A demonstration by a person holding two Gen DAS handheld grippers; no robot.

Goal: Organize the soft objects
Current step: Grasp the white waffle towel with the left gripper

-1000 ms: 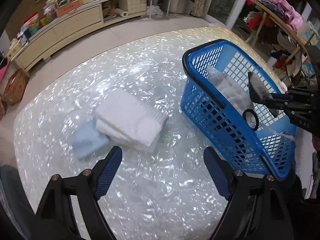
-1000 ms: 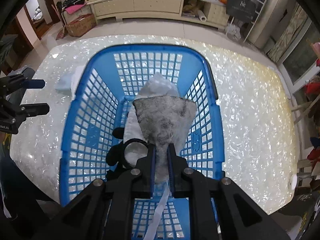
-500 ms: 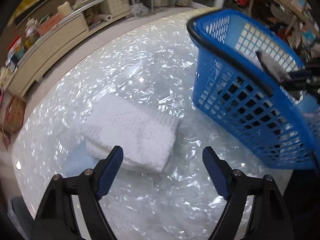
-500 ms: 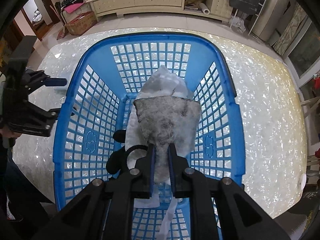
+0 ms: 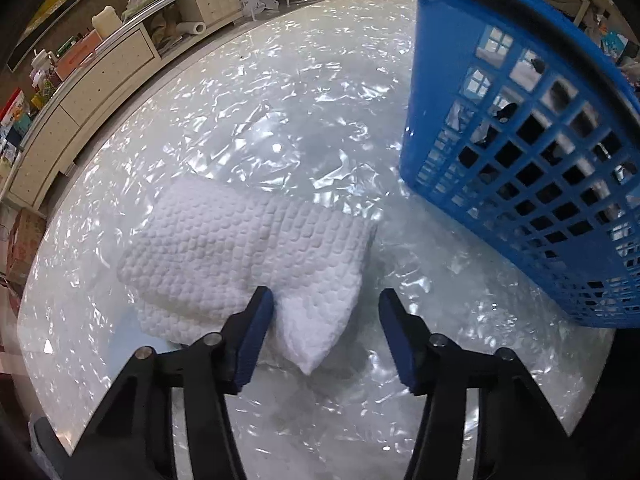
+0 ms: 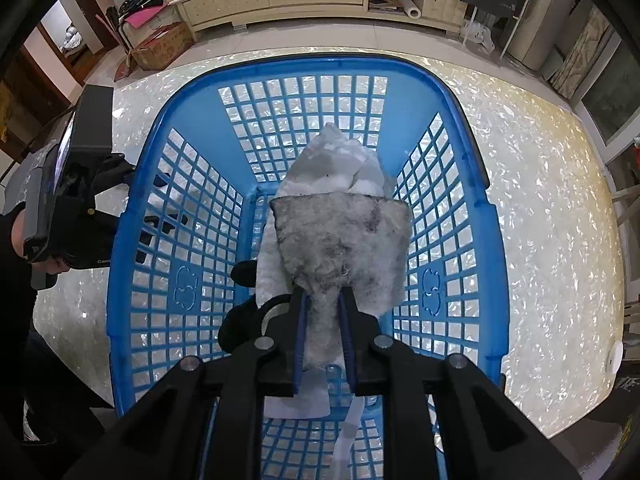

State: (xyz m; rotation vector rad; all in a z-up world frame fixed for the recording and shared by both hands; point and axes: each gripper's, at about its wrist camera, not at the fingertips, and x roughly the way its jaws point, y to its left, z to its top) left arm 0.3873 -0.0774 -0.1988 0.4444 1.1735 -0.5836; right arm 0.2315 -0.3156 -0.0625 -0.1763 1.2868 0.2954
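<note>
Nearest the blue basket's (image 6: 132, 216) own floor, the right gripper (image 6: 323, 336) hangs inside it with a grey fuzzy cloth (image 6: 344, 240) between its pads; its jaws are opening, though the cloth is still pinched between them. Beneath that cloth, lower in the basket, lies a pale white soft piece (image 6: 340, 160), and a black object I cannot identify sits beside it.

Just outside the basket's left wall (image 5: 520, 184), on the glossy pearl-patterned tabletop (image 5: 280, 80), the left gripper (image 5: 326, 336) points down over a folded white waffle-textured towel (image 5: 240, 248). Its jaws are closing, the left pad touching the towel's near corner and the right pad clear of it, so nothing is gripped yet.

The step in hand looks like a double one: letting the grey cloth go in the basket while taking hold of the towel. Next, the left gripper likely needs to close fully on the corner and lift over the basket's rim.
</note>
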